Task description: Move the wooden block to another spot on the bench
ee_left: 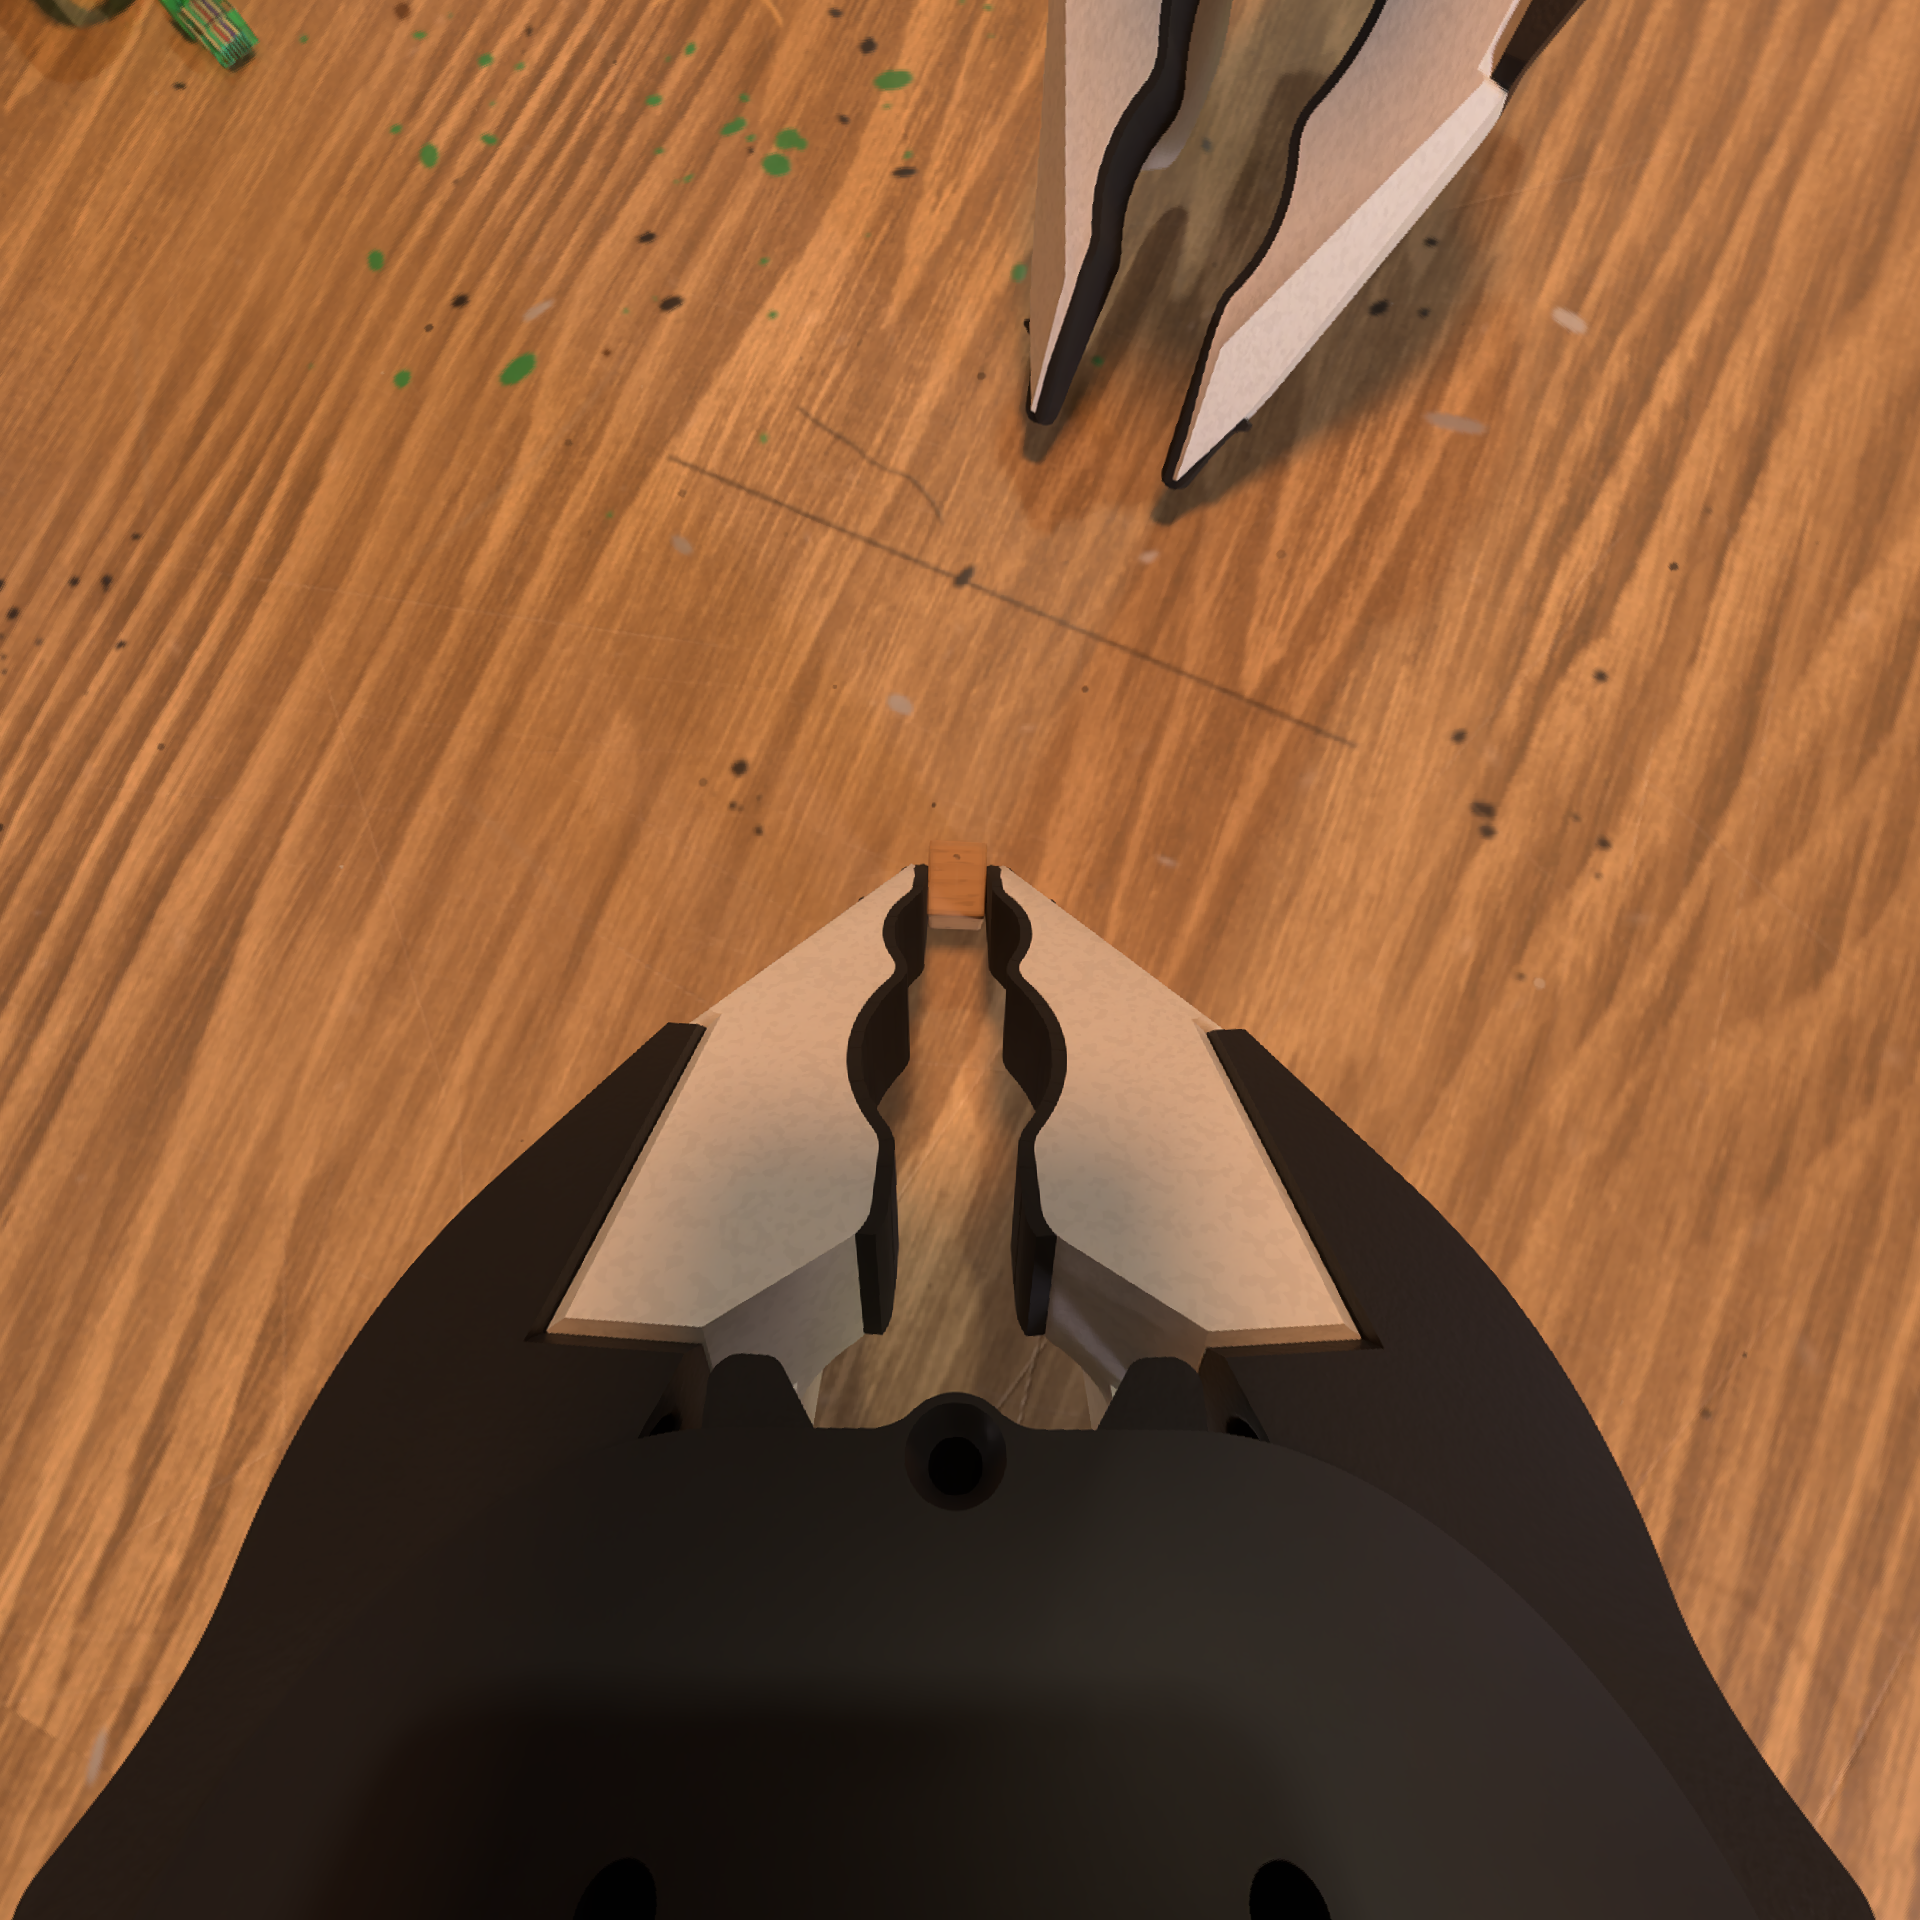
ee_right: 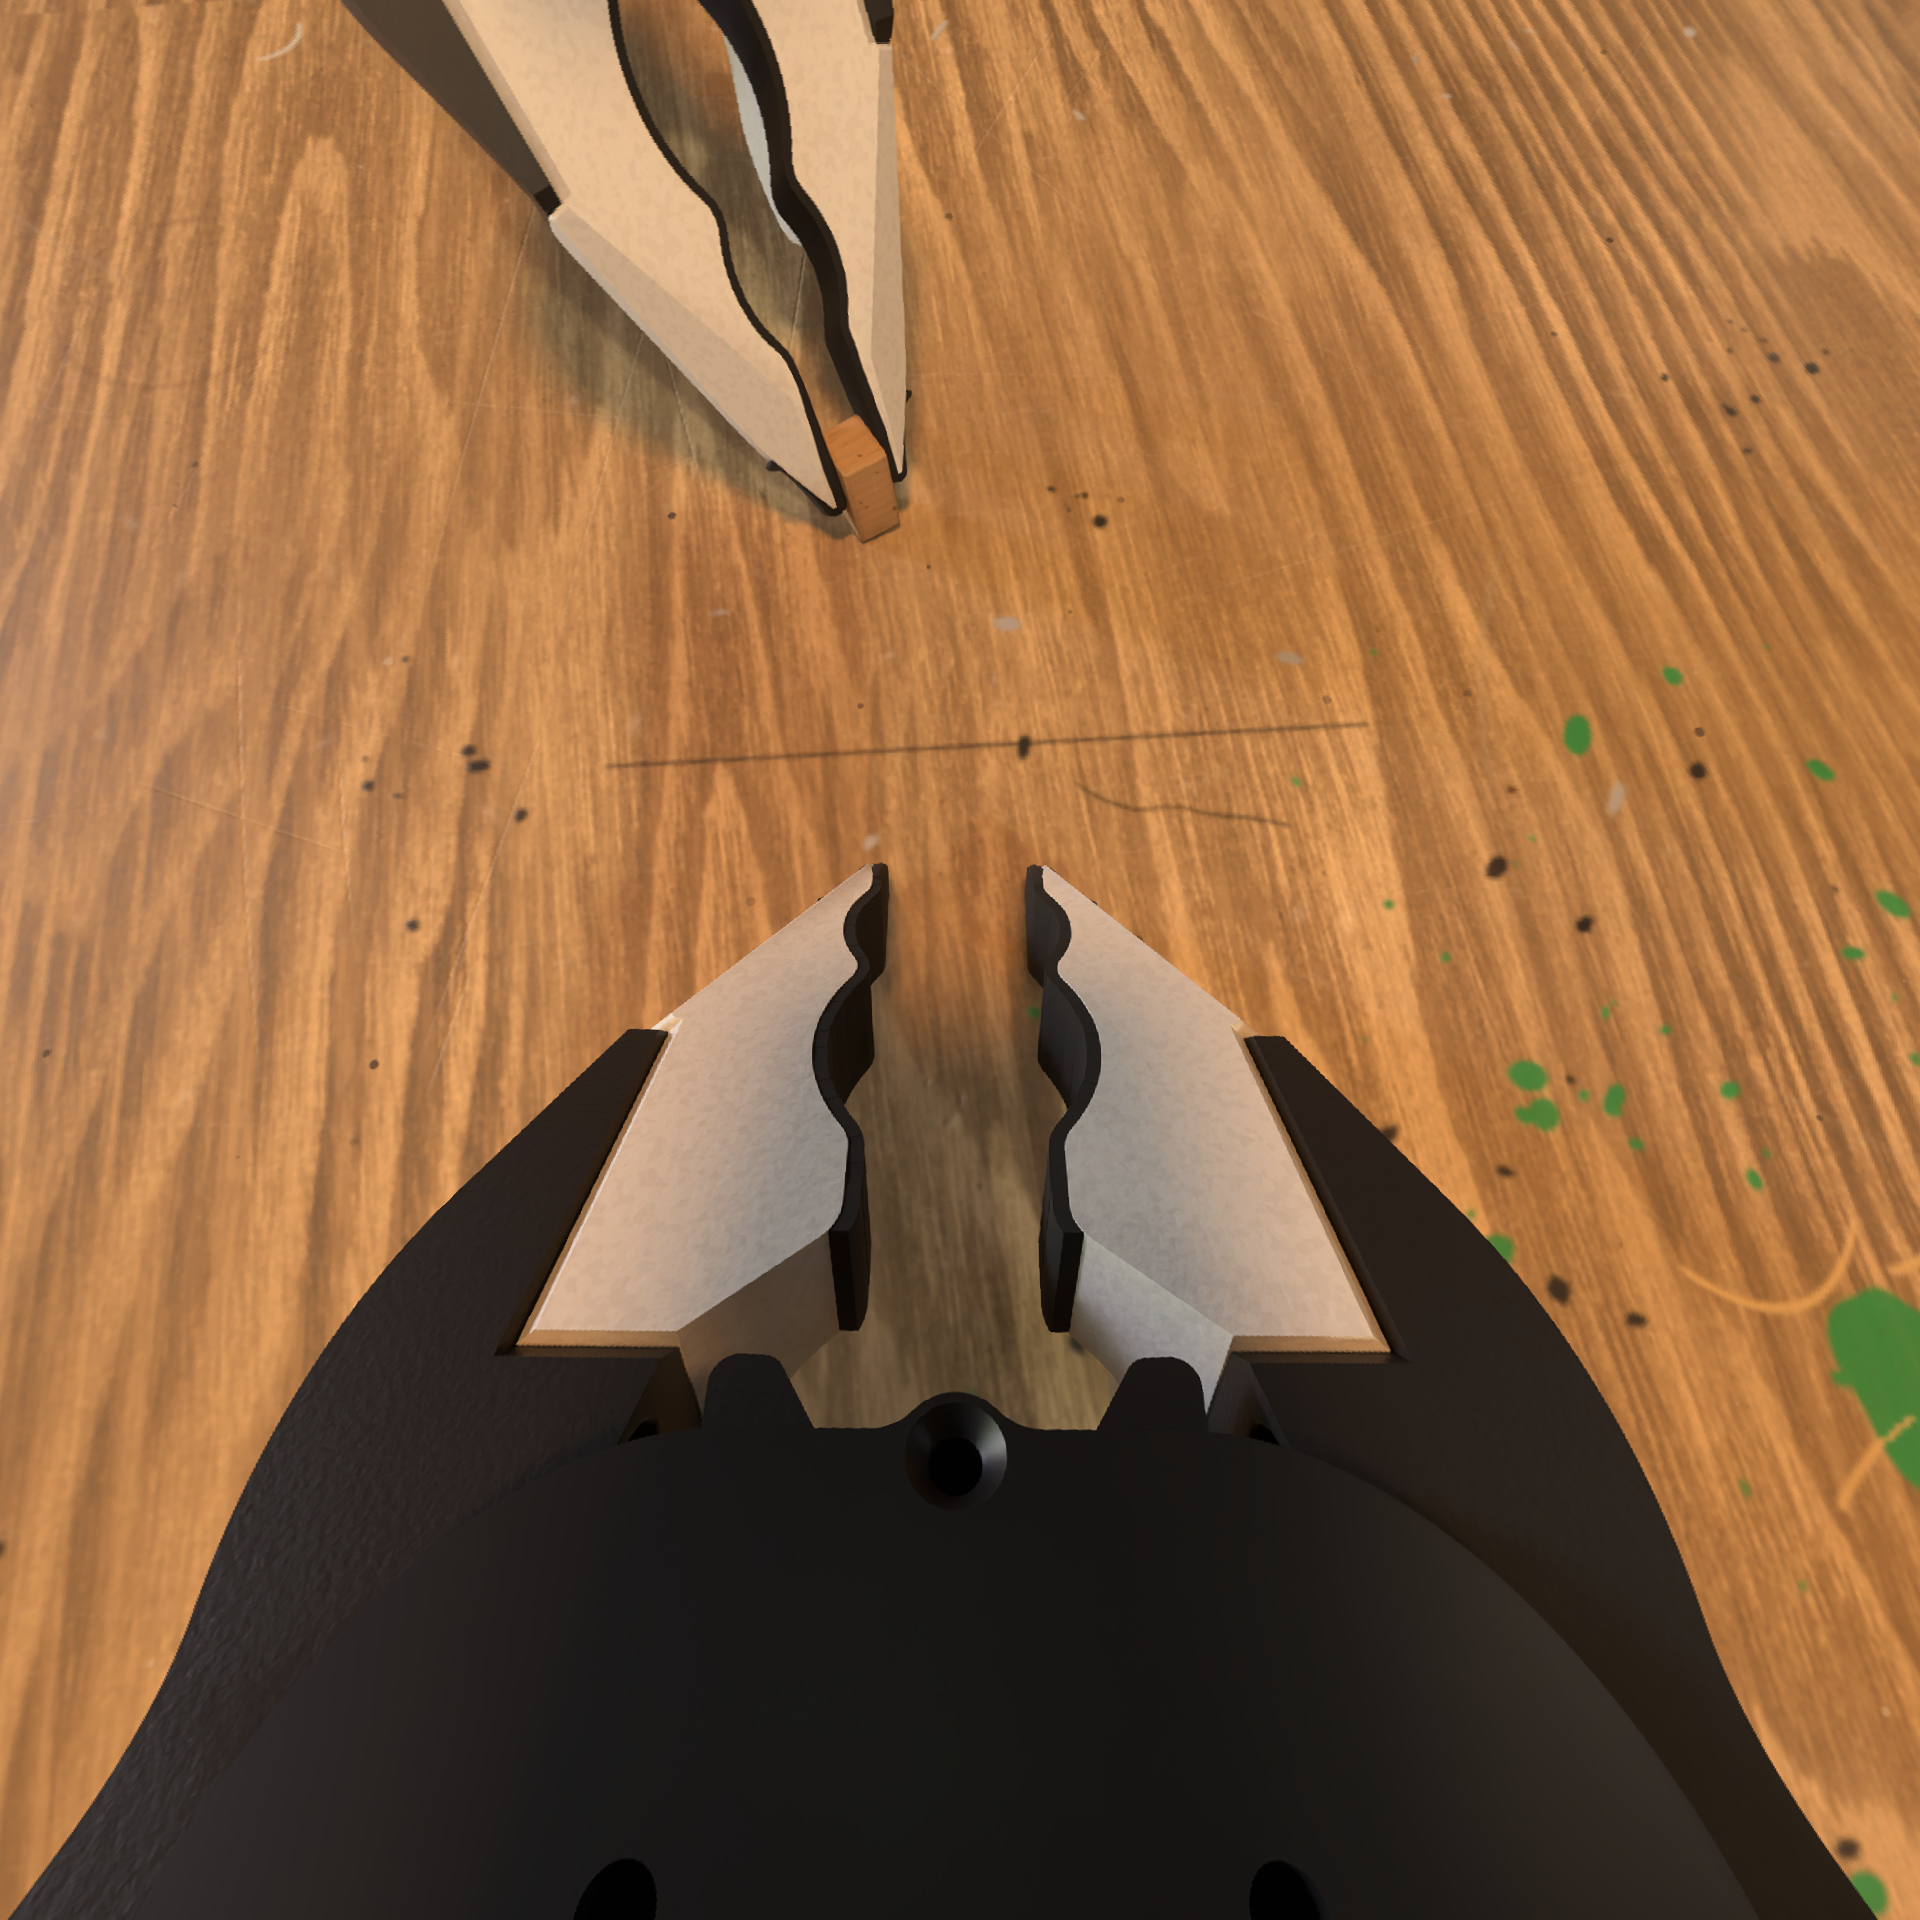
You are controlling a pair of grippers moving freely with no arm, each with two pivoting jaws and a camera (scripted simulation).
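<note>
The grained, paint-flecked wooden bench (ee_right: pixel 312 675) is spread under both grippers. The right gripper (ee_right: pixel 956 883) is held empty, fingers parted. The left gripper (ee_left: pixel 957 883) is closed at its tips on the small rectangular wooden block (ee_right: pixel 871 478), low over the bench. The block is judged light, rigid and smooth; its flat opposite faces are best pinched.

Warm orange-brown wooden tabletop (ee_left: pixel 416 935) with long streaky grain filling both views. Spattered with green paint flecks (ee_right: pixel 1870 1351) and small black specks (ee_left: pixel 738 769). Marked by a thin straight dark pencil line (ee_right: pixel 987 745) and a short squiggle beside it. Lit softly from above, with blurred shadows. At the far corner, possibly a small green ridged scrap (ee_left: pixel 213 26), too cropped to tell.
</note>
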